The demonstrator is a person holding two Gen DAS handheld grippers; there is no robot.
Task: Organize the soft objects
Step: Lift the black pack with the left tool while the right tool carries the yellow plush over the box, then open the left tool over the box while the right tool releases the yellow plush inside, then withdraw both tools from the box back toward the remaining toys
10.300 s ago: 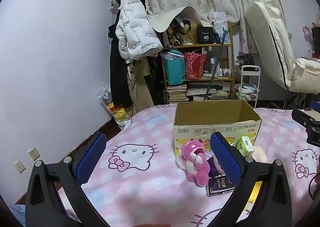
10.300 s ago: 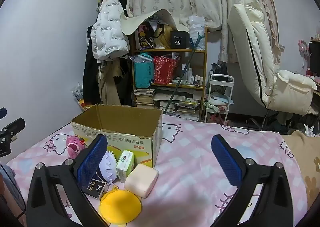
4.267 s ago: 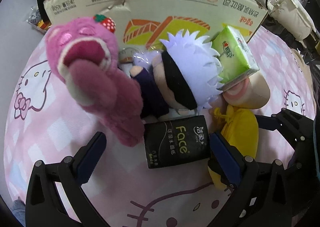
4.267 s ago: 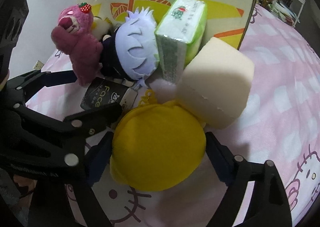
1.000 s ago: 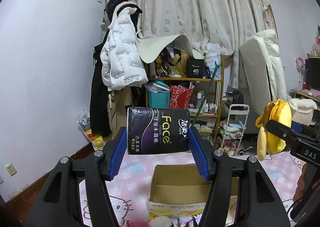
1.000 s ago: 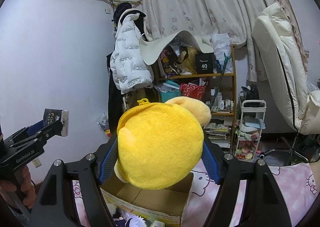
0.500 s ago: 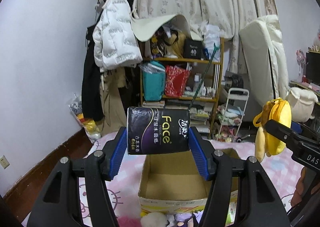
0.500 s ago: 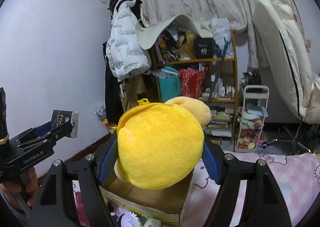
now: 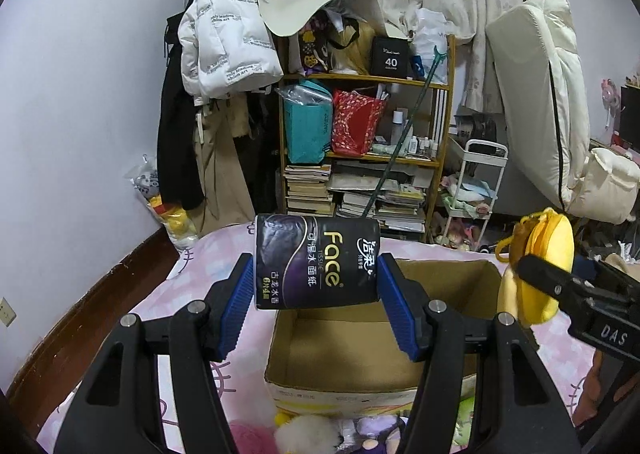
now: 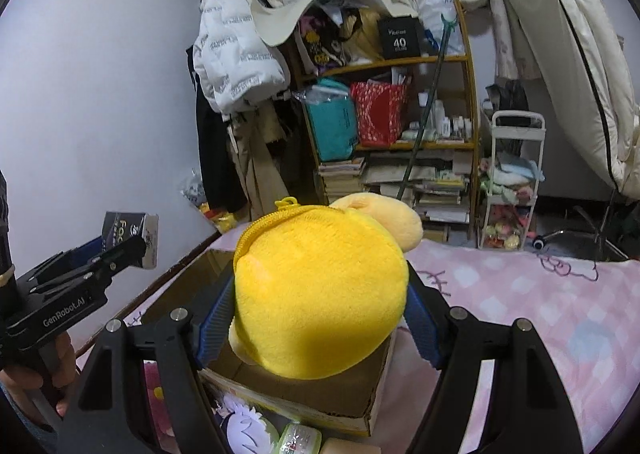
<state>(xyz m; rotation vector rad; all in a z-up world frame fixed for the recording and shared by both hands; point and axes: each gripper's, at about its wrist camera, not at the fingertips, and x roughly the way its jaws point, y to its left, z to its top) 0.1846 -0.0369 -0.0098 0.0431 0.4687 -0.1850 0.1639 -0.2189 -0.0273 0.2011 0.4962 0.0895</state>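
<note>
My left gripper (image 9: 316,294) is shut on a black "Face" tissue pack (image 9: 316,261), held above the near left part of an open cardboard box (image 9: 360,342). The right gripper (image 10: 316,318) is shut on a round yellow plush pouch (image 10: 320,294), hanging over the same box (image 10: 312,402). In the left wrist view the pouch (image 9: 548,254) and the right gripper show at the right. In the right wrist view the tissue pack (image 10: 128,236) and the left gripper show at the left. The box looks bare inside.
On the pink Hello Kitty bedcover (image 10: 540,314), in front of the box, lie a pink plush (image 9: 252,440), a white-haired doll (image 10: 244,430) and a green tissue pack (image 10: 300,440). A cluttered shelf (image 9: 360,141), hanging coats (image 9: 224,45) and a white cart (image 9: 476,189) stand behind.
Both grippers have sunk toward the box with their loads still held. The box has grown larger and moved up in both views.
</note>
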